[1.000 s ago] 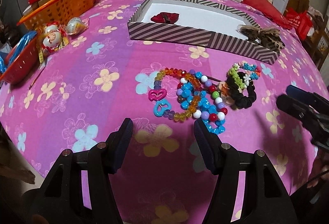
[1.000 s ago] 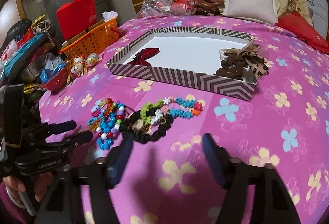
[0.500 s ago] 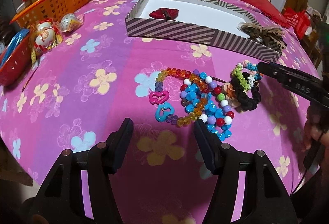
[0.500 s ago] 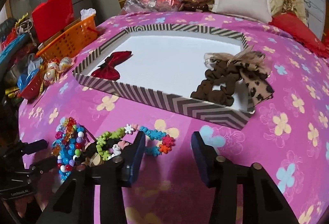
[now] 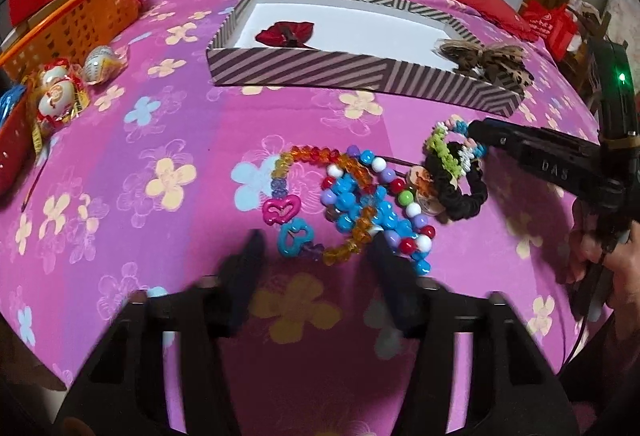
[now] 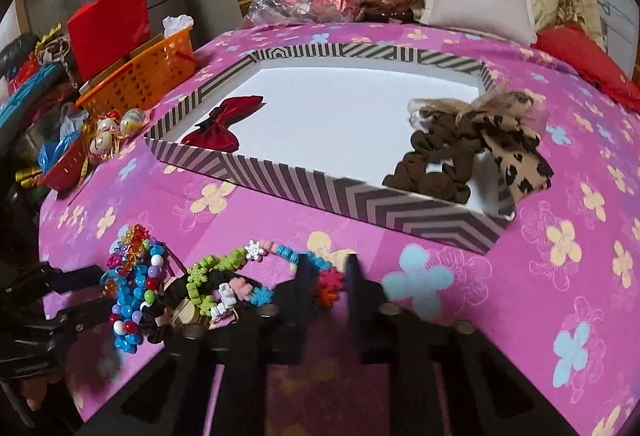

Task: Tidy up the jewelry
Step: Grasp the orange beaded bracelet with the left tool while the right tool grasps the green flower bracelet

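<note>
Left wrist view first: the left gripper (image 5: pixel 316 256) hangs over the near edge of the bead pile, its jaws just closing in to about half width, blurred, with the amber bead bracelet (image 5: pixel 344 195) and its blue charm (image 5: pixel 294 242) between them. Whether the pads bite yet, I cannot tell; they look just short of contact. The blue bead bracelet (image 5: pixel 360 211) is tangled across the amber one, so this hand's pick is only starting. Off to the side, the right gripper (image 5: pixel 478 133) reaches in with its jaws pinched almost together on the flower bracelet (image 5: pixel 450 151), which lies over a black scrunchie (image 5: pixel 460 191). White letters on that gripper's arm read "DAS". A green light glows on the unit above it.

Right wrist view: the right gripper's jaws have just been closing and now stand narrow, the red flower beads of the bracelet caught between them. The rest of the strand trails over the scrunchie and the pile on the pink bedspread (image 6: pixel 520 276). The striped tray (image 6: pixel 360 195) sits just beyond, holding a red bow (image 6: pixel 224 123) and a leopard bow (image 6: pixel 500 131).

So the step in hand is the grab. Next, I judge, comes a slow lift to peel the flower strand clear of the scrunchie without dragging the beads, then a carry forward into the tray's open white middle. No other writing is readable.
</note>
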Motion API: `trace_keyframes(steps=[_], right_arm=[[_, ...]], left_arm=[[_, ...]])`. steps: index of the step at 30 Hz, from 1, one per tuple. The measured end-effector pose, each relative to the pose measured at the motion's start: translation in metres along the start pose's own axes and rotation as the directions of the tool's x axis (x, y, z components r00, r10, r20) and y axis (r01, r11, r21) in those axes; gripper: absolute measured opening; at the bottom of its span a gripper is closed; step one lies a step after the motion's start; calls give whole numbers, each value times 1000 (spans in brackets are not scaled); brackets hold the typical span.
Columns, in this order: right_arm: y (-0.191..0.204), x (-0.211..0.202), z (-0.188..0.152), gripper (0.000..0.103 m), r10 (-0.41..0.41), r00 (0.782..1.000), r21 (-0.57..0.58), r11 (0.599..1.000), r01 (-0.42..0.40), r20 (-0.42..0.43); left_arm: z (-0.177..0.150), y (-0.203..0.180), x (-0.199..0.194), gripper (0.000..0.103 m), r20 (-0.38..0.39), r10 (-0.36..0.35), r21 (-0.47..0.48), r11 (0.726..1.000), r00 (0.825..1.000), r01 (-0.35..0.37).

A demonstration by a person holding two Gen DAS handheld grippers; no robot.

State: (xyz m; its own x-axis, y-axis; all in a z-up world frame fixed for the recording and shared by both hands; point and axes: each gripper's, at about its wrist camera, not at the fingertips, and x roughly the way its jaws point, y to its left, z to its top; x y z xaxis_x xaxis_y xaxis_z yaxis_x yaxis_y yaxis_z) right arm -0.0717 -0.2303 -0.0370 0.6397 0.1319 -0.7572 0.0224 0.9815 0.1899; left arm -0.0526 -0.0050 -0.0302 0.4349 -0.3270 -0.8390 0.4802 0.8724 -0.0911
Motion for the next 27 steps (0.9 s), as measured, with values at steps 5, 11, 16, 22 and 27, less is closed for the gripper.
trace_keyframes(steps=[5, 11, 16, 22, 27], right_arm=[[-2, -6, -4, 13, 40, 999, 34, 999, -41, 18], [2, -33, -4, 12, 96, 992, 62, 993, -101, 77], [7, -61, 5, 12, 137, 983, 70, 987, -147, 124], [17, -90, 10, 12, 156, 973, 52, 985, -167, 171], [20, -111, 9, 12, 162, 965, 42, 984, -174, 207]], left_arm=[[1, 2, -1, 21, 1, -20, -13, 1000, 1000, 20], [1, 12, -15, 21, 24, -51, -85, 995, 998, 53], [6, 8, -36, 9, 61, -38, -89, 995, 997, 43], [9, 2, -60, 8, 106, -33, -79, 996, 994, 42], [8, 1, -68, 8, 108, -40, -72, 996, 993, 48]])
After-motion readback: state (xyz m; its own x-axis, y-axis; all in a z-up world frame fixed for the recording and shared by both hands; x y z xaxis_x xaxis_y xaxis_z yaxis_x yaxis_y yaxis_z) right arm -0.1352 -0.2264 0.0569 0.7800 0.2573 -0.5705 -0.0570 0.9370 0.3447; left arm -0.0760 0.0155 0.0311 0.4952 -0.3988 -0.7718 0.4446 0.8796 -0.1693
